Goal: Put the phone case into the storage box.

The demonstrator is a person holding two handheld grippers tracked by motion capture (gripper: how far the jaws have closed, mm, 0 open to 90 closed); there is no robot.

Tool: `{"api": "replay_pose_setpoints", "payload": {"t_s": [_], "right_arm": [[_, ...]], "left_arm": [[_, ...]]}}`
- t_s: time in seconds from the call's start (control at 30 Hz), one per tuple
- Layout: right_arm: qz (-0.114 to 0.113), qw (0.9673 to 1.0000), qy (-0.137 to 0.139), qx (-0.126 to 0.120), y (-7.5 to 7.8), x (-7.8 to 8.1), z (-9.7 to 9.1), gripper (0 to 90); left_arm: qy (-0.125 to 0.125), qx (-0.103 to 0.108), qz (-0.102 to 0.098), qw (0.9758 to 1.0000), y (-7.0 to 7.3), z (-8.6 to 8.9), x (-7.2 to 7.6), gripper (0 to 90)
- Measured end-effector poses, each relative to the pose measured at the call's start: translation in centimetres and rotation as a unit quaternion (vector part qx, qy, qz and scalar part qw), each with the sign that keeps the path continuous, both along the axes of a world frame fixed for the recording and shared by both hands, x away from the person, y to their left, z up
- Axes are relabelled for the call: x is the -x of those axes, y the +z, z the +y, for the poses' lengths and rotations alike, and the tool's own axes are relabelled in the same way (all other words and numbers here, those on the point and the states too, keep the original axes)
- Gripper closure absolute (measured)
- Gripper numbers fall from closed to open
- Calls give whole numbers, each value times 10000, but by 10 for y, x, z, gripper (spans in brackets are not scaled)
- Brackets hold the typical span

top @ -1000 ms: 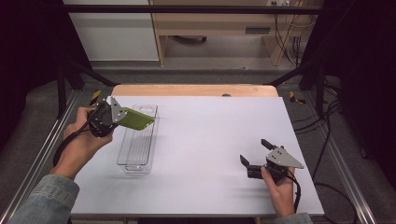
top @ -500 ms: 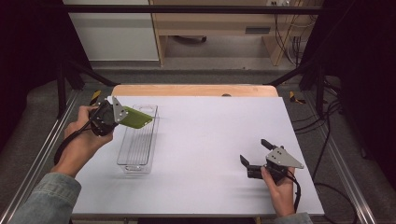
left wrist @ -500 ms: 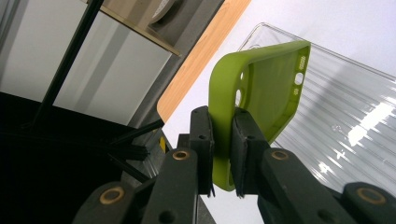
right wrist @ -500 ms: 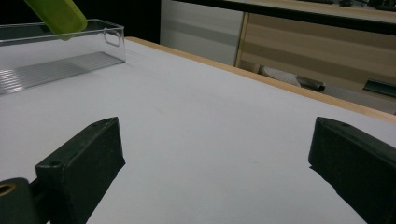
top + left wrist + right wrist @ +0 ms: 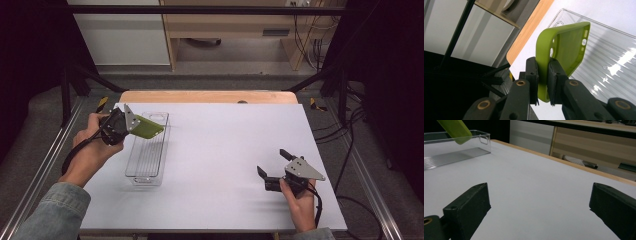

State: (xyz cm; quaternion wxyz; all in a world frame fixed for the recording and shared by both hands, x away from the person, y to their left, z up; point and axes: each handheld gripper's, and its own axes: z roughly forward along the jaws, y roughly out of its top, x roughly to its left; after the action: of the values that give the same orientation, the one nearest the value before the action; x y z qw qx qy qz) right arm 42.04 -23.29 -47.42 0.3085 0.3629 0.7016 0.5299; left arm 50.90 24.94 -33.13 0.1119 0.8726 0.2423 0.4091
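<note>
Barely shifted since a second ago: green phone case (image 5: 146,128) hanging over the far end of the clear tray (image 5: 147,175), pinched in the left gripper (image 5: 131,125). Right gripper (image 5: 272,164) well right of the tray, spread, empty.

Left gripper view: pads (image 5: 554,75) clamping the case's edge; best lowered level between the tray walls before release.

Right gripper view: tray (image 5: 474,143) far left; best kept clear.

Left hand-held gripper (image 5: 543,82) clamped on edge of green phone case (image 5: 564,47), held w/ open side facing up over clear ribbed tray (image 5: 609,57) on counter (image 5: 624,12).
</note>
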Motion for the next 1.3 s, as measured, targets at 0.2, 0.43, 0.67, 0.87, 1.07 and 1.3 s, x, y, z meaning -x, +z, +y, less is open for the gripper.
{"api": "replay_pose_setpoints", "payload": {"t_s": [0.2,0.43,0.67,0.87,1.07,1.3], "right_arm": [[7,10000,26,19,-1,0,1,35],[3,10000,19,9,0,0,0,34],[1,10000,37,17,-1,0,1,34],[-11,10000,29,19,0,0,0,35],[-15,10000,35,24,-1,0,1,35],[-25,10000,39,9,0,0,0,34]], "left_arm": [[-31,-235,80,9997,-4,-7,-5,801],[-61,-321,63,9994,-6,-13,-10,801],[-72,-481,5,9988,-6,-12,-14,801],[-84,-501,4,9987,-6,-12,-15,801],[-102,-533,-28,9985,-4,-14,-16,801],[-172,-677,-33,9976,-6,-19,-16,800]]}}
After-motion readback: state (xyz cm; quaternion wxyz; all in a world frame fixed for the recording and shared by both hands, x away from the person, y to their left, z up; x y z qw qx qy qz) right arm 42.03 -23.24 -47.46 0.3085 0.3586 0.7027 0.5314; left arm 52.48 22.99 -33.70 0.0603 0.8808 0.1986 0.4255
